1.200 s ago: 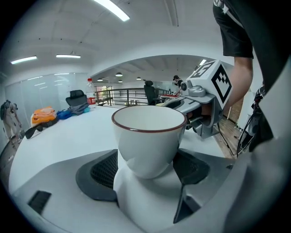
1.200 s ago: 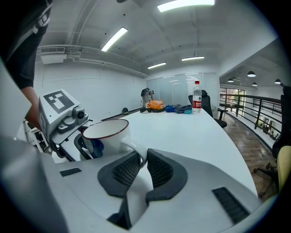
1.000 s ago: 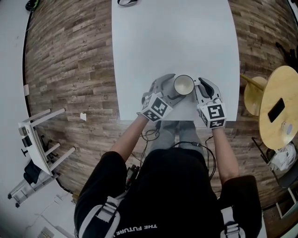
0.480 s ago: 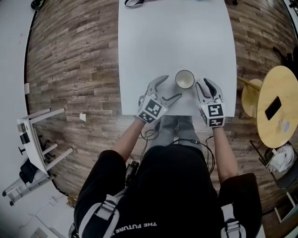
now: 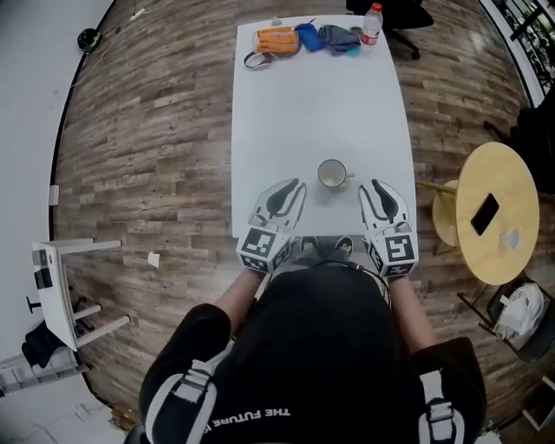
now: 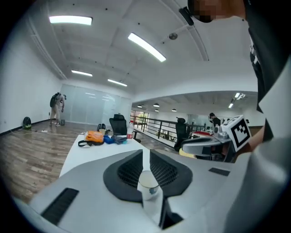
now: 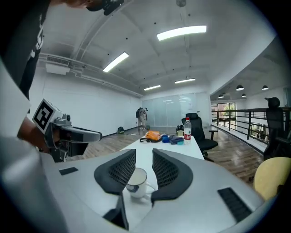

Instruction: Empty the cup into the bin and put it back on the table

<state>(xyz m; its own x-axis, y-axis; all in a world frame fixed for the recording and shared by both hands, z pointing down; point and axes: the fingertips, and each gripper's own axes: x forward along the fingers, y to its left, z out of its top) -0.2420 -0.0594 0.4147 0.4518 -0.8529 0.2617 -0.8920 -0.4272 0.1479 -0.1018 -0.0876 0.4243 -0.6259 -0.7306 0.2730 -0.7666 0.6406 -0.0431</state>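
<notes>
A white cup (image 5: pixel 332 173) with a handle stands upright on the white table (image 5: pixel 312 95), near its front edge, and nothing touches it. My left gripper (image 5: pixel 289 189) hovers in front of the cup and to its left. Its jaws have just been closing to a narrow gap, with nothing between them. My right gripper (image 5: pixel 381 191) hovers to the cup's front right, empty, its jaws having opened a moment ago. In the left gripper view the cup (image 6: pixel 148 185) shows far off through the gap of the left gripper (image 6: pixel 145 155). The right gripper (image 7: pixel 144 154) likewise frames the cup (image 7: pixel 136 181).
An orange pouch (image 5: pixel 277 40), blue and grey pouches (image 5: pixel 323 37) and a plastic bottle (image 5: pixel 371 23) lie at the table's far end, with an office chair (image 5: pixel 408 19) behind. A round yellow side table (image 5: pixel 512 186) with a phone stands to the right. A white rack (image 5: pixel 62 282) stands at left.
Both grippers have drawn back from the cup toward the person and risen. The left jaws went from wide open to a narrow gap. The cup stays on the table.
</notes>
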